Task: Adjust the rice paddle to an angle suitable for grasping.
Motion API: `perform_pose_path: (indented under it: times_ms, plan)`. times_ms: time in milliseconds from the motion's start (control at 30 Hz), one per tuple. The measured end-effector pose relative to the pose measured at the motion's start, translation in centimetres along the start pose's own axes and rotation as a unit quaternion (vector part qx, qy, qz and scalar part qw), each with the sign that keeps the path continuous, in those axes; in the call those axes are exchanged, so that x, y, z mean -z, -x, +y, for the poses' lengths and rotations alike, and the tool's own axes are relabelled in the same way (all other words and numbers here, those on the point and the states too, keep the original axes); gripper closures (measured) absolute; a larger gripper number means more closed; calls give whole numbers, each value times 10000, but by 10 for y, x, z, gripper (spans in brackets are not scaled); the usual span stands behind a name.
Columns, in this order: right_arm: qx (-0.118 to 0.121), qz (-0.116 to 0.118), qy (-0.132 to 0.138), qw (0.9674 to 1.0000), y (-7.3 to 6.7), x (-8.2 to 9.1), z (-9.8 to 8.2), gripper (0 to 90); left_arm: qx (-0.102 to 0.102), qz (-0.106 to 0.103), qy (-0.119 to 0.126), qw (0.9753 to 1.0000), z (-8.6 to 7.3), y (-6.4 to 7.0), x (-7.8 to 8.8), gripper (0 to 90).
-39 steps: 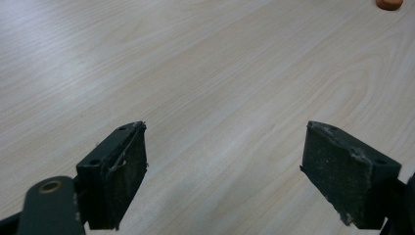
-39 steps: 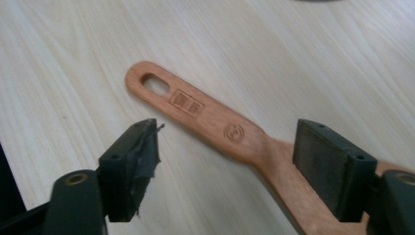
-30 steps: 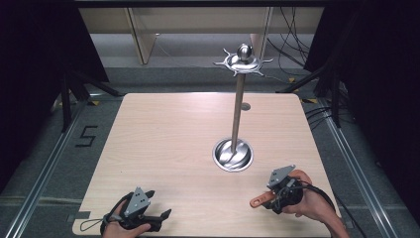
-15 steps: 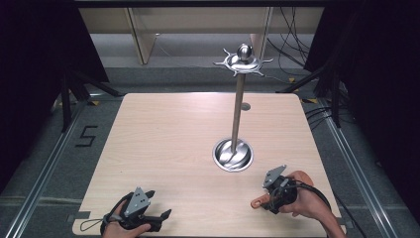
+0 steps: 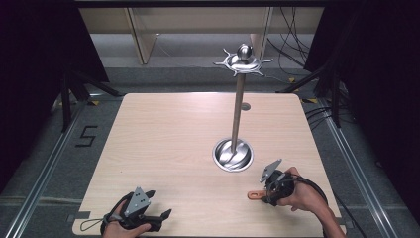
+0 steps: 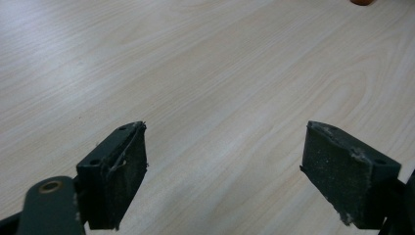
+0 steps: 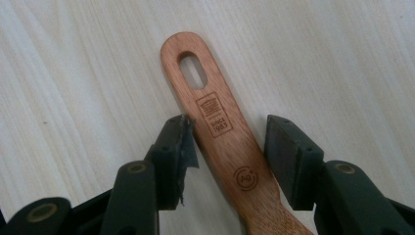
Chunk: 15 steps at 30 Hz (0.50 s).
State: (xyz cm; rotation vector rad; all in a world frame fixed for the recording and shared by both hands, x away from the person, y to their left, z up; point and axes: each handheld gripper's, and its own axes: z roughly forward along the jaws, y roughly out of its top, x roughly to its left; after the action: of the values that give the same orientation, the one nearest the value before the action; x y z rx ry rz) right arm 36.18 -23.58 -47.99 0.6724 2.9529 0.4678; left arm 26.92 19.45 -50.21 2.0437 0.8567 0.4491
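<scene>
Table (image 5: 163, 148): pale wood, carrying everything here.
Stand (image 5: 239, 99): shiny metal post rising from a round base dish (image 5: 233, 154) right of the table's centre; a spiked collar and ball cap the top.
Left gripper (image 5: 157, 218): at the near edge, towards the left corner, held in the left hand (image 5: 116, 229). Its own view (image 6: 222, 171) shows the jaws spread wide with bare wood grain between them, gripping nothing.
Right gripper (image 5: 267, 192): near the near right corner, held in the right hand (image 5: 303, 196), pointing left across the table.
Handle (image 7: 220, 132): reddish wooden utensil handle (slotted hanging hole at its tip, printed marks on its flat face) lying on the table between the right gripper's (image 7: 230, 147) jaws.
Right jaws: partly open around the handle; one pad looks to be at its edge, though I cannot tell if it truly touches, and the other stands clear of it.
Handle, high view: an orange-brown tip (image 5: 254, 195) pokes out left of the gripper, just near of the base dish.
</scene>
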Motion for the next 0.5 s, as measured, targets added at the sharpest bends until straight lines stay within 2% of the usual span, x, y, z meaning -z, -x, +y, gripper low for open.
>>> perform_pose_path:
  times_ms: [33,67,200,233,267,300,367,400,433,467,500]
  plan:
    - [-84,13,-77,9999,0,1,2,538,-54,14,-20,10000,1,-1,1,161]
    - [-24,5,-98,9999,2,0,2,542,39,49,-45,10000,0,0,1,161]
    - [-128,-10,-231,9997,4,1,5,569,136,5,-15,9999,-1,1,0,161]
    - [-63,-2,-248,9997,5,1,5,580,119,22,-13,9999,0,0,1,161]
    - [-87,-13,-310,9995,7,1,6,596,-13,3,15,10000,1,-2,0,161]
    - [-151,-23,-384,9991,6,2,7,608,-7,5,7,10000,0,-2,1,161]
    - [-115,-15,-512,9986,8,3,8,634,42,-2,28,10000,0,-1,0,161]
    - [-113,-8,-511,9986,10,2,8,645,171,24,47,9998,0,1,0,161]
    - [-129,-7,-543,9984,12,3,7,659,-14,28,1,10000,0,-1,1,161]
    - [-129,-7,-543,9984,12,3,7,659,112,22,-8,9999,0,1,1,161]
    - [-194,-23,-585,9981,15,5,3,659,58,-5,-11,10000,0,0,1,161]
